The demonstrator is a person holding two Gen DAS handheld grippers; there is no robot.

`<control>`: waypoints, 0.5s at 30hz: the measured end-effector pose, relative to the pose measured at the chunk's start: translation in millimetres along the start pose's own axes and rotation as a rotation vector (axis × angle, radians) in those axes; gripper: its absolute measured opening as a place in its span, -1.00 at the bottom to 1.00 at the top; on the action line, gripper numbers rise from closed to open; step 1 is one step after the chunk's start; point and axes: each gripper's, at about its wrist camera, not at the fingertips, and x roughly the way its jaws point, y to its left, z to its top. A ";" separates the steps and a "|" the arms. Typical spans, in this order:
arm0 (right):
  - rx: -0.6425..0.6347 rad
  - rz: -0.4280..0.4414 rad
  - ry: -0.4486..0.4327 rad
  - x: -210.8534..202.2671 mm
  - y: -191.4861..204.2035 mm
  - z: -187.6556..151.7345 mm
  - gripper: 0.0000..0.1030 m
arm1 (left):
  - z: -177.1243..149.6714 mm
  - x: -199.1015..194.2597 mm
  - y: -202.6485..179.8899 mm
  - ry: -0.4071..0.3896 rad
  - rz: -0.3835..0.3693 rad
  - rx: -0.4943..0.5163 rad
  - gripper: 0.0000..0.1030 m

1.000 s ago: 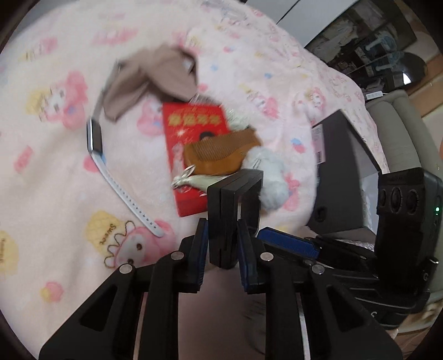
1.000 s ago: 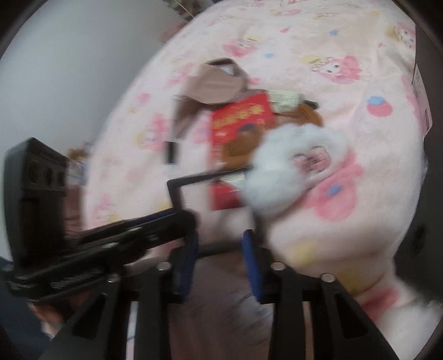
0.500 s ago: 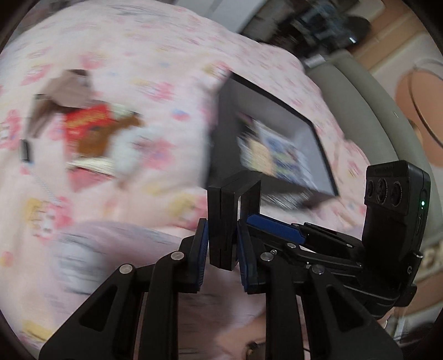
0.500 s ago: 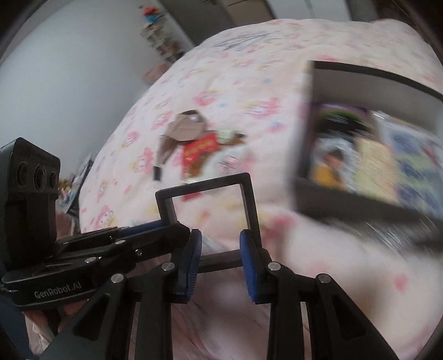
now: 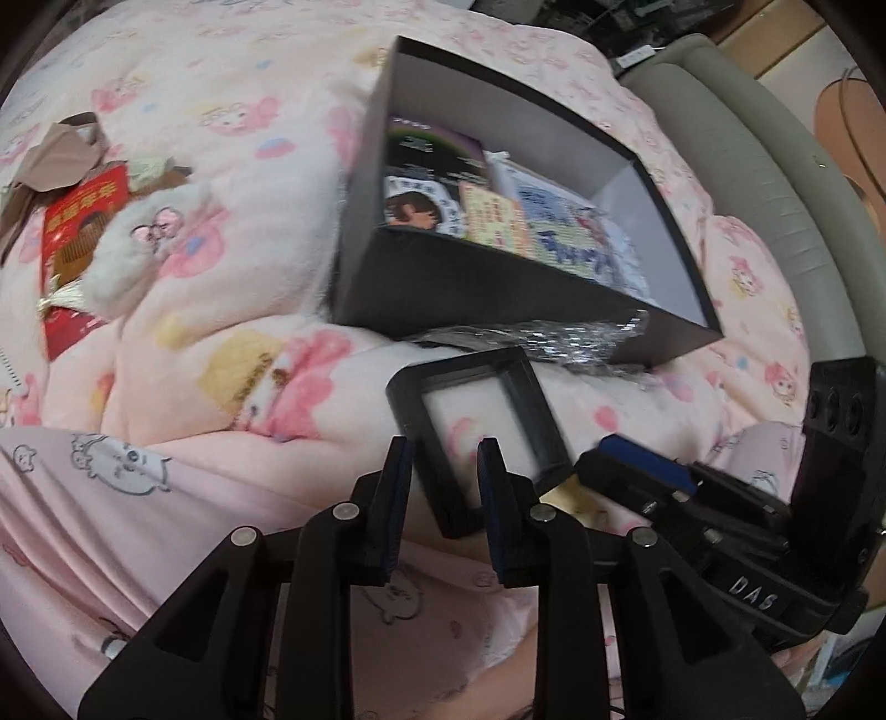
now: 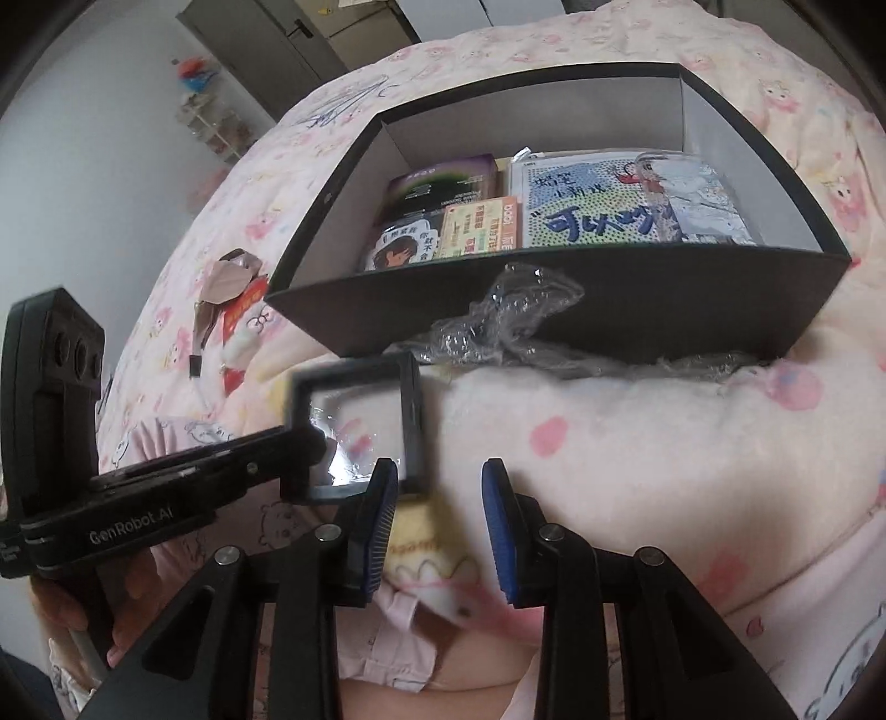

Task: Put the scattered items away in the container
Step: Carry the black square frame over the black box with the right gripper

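Several books (image 6: 598, 205) lie in the box (image 5: 498, 288); my left gripper (image 5: 443, 448) is opening around the frame (image 5: 531, 410), my right gripper (image 6: 440, 471) is opening empty, and a red packet (image 5: 83, 205) waits outside.

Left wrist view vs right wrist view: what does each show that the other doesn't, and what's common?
Only the left wrist view: the beige padded bed surround and a gold tassel on the red envelope.
Only the right wrist view: white wall, grey door, small cluttered shelf.
Both: the open black cardboard box holding booklets, crumpled clear plastic wrap against its near wall, the small black square frame outside the box, the pink cartoon-print blanket, the white plush and brown cloth.
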 end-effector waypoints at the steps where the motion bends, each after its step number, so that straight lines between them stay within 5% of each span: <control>1: -0.014 0.002 0.000 3.9 1.8 2.9 -0.46 | -0.7 0.2 1.5 -0.004 0.007 -0.006 -0.54; 7: -0.047 0.120 0.108 44.1 2.6 16.7 -0.45 | -3.5 -3.3 -10.7 -0.010 0.059 0.046 -0.68; 11: -0.060 0.105 0.027 5.6 4.8 12.0 -0.45 | -0.7 -36.1 -35.6 -0.054 -0.013 0.108 -0.68; 15: -0.124 0.084 -0.091 -43.6 4.3 41.5 -0.45 | 35.6 -61.0 -69.7 -0.145 -0.057 0.172 -0.68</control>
